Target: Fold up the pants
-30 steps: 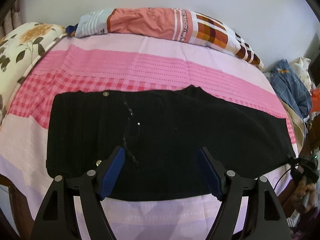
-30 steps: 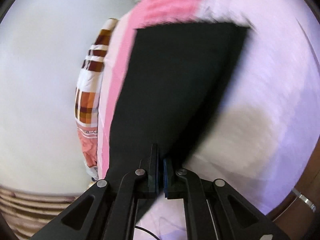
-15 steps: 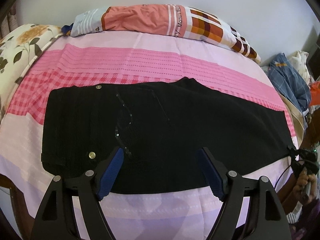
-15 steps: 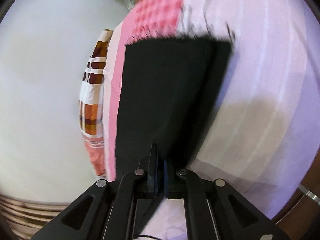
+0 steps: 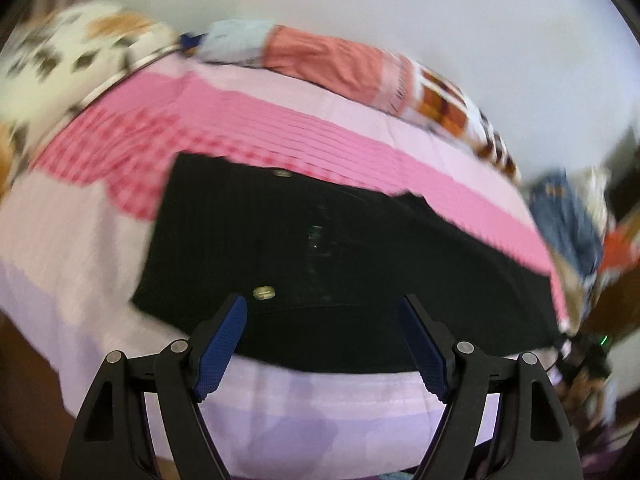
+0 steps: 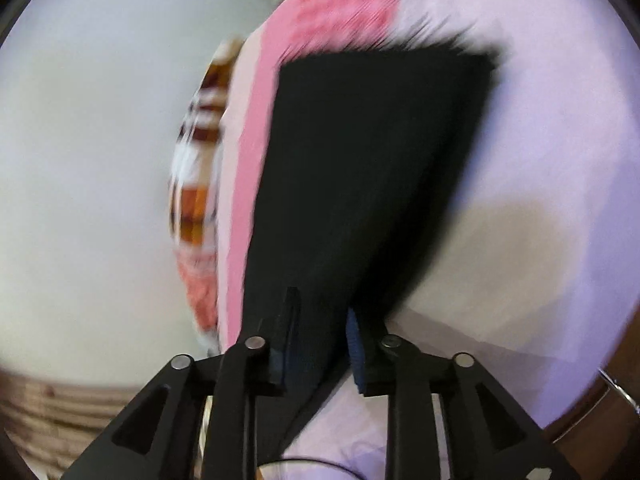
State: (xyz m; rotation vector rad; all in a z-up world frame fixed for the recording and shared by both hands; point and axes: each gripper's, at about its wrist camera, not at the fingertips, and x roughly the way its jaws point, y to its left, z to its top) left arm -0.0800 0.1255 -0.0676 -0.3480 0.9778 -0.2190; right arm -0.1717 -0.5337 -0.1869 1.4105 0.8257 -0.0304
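Black pants [image 5: 320,256] lie flat across the pink and lilac bed, waistband with two metal buttons to the left, legs running right. My left gripper [image 5: 324,320] is open and empty, hovering over the near edge of the pants by the lower button [image 5: 264,292]. In the right wrist view the pants [image 6: 360,168] stretch away from my right gripper [image 6: 320,328]. Its jaws stand partly apart with the hem end of the pants still between them. Both views are blurred by motion.
The bed sheet [image 5: 280,408] has pink checked and lilac bands. A patchwork pillow [image 5: 360,68] lies along the far wall, a floral pillow [image 5: 60,52] at the left. A pile of clothes [image 5: 568,216] sits off the right end. The white wall [image 6: 100,140] is behind.
My right gripper's jaws, shut on the hem before, have parted. My left gripper has shifted left along the near edge, so the pants sit further right in its view.
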